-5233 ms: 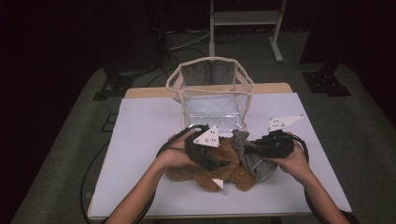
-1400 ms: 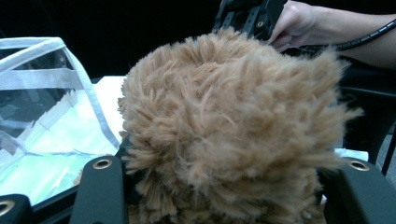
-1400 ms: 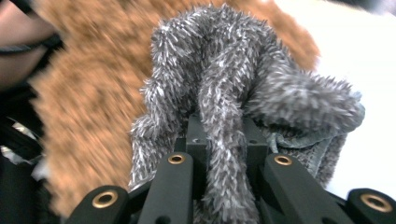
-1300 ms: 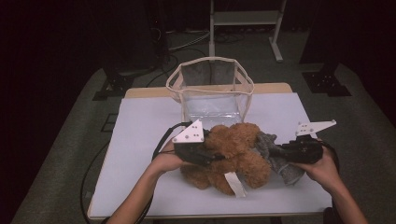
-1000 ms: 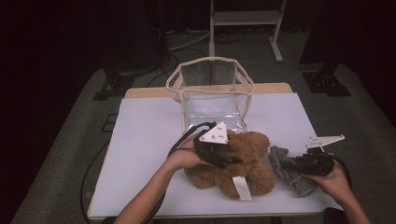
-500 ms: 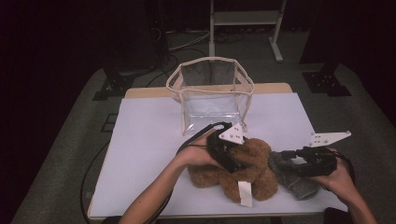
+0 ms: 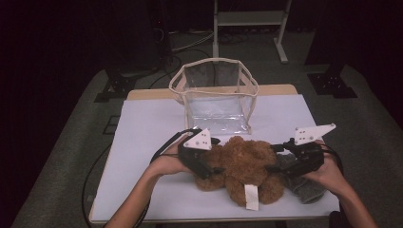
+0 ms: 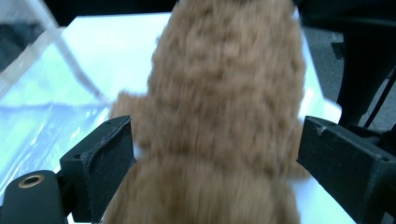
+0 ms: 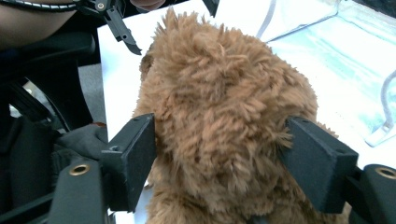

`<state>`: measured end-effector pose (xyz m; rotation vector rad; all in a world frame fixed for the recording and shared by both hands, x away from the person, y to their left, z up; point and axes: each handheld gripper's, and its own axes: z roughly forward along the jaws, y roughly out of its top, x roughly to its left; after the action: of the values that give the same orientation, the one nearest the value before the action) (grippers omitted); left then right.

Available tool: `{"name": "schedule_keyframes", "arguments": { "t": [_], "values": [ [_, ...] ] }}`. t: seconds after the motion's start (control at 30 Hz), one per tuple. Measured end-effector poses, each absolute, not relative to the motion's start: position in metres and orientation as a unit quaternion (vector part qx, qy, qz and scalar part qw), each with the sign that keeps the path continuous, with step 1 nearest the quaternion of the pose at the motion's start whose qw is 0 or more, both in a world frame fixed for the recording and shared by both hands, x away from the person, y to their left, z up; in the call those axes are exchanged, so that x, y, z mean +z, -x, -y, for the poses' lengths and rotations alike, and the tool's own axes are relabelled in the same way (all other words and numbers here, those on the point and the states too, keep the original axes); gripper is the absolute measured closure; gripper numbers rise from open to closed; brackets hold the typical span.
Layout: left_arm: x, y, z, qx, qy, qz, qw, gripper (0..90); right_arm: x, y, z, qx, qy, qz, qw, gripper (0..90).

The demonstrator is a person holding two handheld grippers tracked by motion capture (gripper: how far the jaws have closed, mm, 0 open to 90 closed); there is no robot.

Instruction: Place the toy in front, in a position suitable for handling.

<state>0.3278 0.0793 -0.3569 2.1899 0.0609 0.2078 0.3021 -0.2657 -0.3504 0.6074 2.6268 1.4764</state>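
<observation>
Near the front edge of the white bench (image 7: 142, 133), a brown plush bear (image 7: 247, 164) is lying with a white tag showing. Both grippers are flanking it: the left gripper (image 7: 205, 166) and the right gripper (image 7: 280, 159) have just been opening their jaws, now standing wide around the fur, not pinching. Behind it, a clear bag (image 7: 216, 97) is standing upright; a grey cloth (image 7: 304, 187) is lying beside the right hand (image 7: 328, 173).

Room: kept dark
Floor (image 7: 71, 156): grey carpet is seen
Table (image 7: 142, 123): covered in white
Stand (image 7: 247, 19): white frame, placed behind
</observation>
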Motion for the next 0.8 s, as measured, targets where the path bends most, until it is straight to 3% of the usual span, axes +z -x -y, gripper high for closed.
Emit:
{"name": "schedule_keyframes", "arguments": {
  "t": [0.23, 0.57, 0.63, 0.8],
  "values": [
    [-0.381, -0.329, -0.104, 0.092, -0.892, -0.051, 0.439, 9.2, -0.349, -0.306, 0.256, 0.47, -0.189, -0.861, 0.043, 24.3],
    [-0.405, -0.336, -0.112, 0.057, -0.896, -0.081, 0.433, 4.0, -0.362, -0.311, 0.25, 0.463, -0.193, -0.864, 0.044, 25.7],
    [-0.406, -0.337, -0.112, 0.058, -0.896, -0.078, 0.434, 9.1, -0.365, -0.311, 0.249, 0.463, -0.195, -0.863, 0.048, 28.7],
    [-0.402, -0.333, -0.115, 0.076, -0.891, -0.07, 0.441, 37.8, -0.369, -0.312, 0.25, 0.465, -0.217, -0.857, 0.054, 48.8]
  ]
}}
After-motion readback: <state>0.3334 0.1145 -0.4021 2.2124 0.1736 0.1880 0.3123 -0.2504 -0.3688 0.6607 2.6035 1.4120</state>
